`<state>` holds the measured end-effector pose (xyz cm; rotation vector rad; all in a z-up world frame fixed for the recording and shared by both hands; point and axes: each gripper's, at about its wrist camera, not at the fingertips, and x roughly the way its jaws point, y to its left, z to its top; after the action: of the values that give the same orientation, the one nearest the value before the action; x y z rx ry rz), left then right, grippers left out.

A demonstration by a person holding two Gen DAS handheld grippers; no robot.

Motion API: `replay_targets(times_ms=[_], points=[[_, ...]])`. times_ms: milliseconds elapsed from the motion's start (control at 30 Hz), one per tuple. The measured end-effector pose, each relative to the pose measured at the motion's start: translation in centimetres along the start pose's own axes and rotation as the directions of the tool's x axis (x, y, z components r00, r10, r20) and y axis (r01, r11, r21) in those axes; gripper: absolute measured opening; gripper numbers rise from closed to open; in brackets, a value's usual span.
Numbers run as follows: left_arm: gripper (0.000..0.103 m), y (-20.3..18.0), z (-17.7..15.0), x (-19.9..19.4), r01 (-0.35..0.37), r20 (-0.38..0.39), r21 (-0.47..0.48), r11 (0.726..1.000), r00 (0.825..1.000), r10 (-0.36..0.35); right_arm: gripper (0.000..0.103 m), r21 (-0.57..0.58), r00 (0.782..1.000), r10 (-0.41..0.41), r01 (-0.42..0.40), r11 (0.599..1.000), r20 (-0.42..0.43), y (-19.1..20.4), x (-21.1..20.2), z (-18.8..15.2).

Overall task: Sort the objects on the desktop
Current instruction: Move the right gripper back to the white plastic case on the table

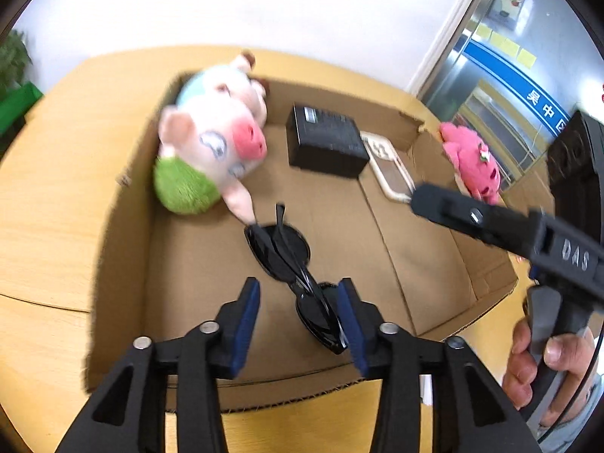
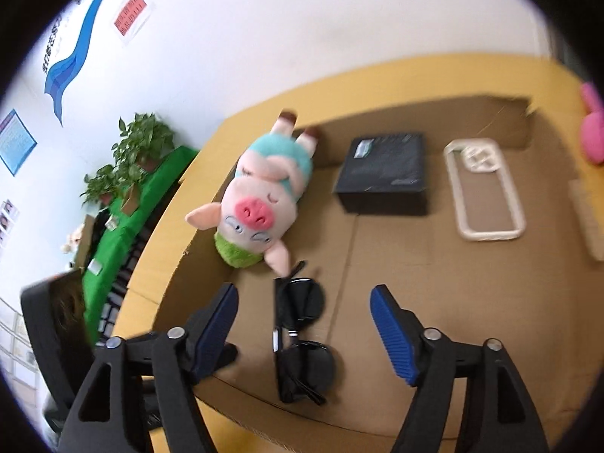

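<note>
Black sunglasses point(image 1: 298, 283) lie folded on the cardboard box point(image 1: 211, 264) floor by the plush pig point(image 1: 215, 143); left gripper point(image 1: 302, 324) and right gripper point(image 2: 305, 324) both spread apart, gripping nothing.

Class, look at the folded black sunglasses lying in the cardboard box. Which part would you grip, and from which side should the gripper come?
Probably the bridge, the narrow waist between the two lenses of the sunglasses, coming from above. They lie flat on the floor of the cardboard box with the arms folded, so a side approach would meet the floor. Set the pads across the bridge, off the lenses.
</note>
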<state>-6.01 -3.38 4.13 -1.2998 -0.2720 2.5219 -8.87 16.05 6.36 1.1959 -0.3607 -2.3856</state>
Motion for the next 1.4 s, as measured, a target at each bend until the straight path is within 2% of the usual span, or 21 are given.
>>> replay_targets(times_ms=[133,400,567,667,867,1033,1200,1300,1400], points=[[0.056,-0.9,0.3,-1.2,-0.023,0.075,0.014,1.0,0.997,0.022,0.077,-0.052,0.996,-0.057,0.06,0.997,0.062,0.2,-2.5,-0.9],[0.056,-3.7,-0.5,-3.0,-0.051,0.155,0.058,0.997,0.987,0.042,0.077,-0.079,0.99,-0.094,0.103,0.992,0.103,-0.1,-5.4,-3.5],[0.056,-5.7,-1.5,-4.8,-0.049,0.246,0.084,0.995,0.969,0.027,0.077,-0.107,0.984,-0.118,0.133,0.985,0.132,0.1,-7.1,-4.8],[0.064,-6.7,-1.9,-5.8,-0.062,0.295,0.088,0.994,0.955,0.033,0.077,-0.124,0.981,-0.124,0.143,0.982,0.148,0.2,-7.9,-5.4],[0.066,-8.5,-3.0,-6.1,-0.09,0.316,0.124,0.988,0.947,0.047,0.078,-0.139,0.973,-0.136,0.163,0.977,0.187,0.1,-9.6,-6.5],[0.066,-9.7,-4.1,-5.8,-0.046,0.306,0.159,0.986,0.952,-0.005,0.078,-0.135,0.973,-0.131,0.158,0.978,0.189,-0.8,-10.6,-7.6],[0.066,-10.8,-5.6,-4.0,0.058,0.219,0.194,0.979,0.97,-0.101,0.078,-0.142,0.983,-0.113,0.134,0.981,0.147,-3.7,-11.3,-11.1],[0.066,-11.1,-6.8,-2.1,0.167,0.126,0.197,0.966,0.973,-0.194,0.079,-0.121,0.992,-0.105,0.113,0.986,0.067,-6.5,-10.6,-14.0],[0.066,-11.4,-7.9,-0.1,0.206,0.053,0.192,0.959,0.974,-0.22,0.079,-0.069,0.993,-0.11,0.108,0.992,-0.031,-9.2,-9.2,-16.5]])
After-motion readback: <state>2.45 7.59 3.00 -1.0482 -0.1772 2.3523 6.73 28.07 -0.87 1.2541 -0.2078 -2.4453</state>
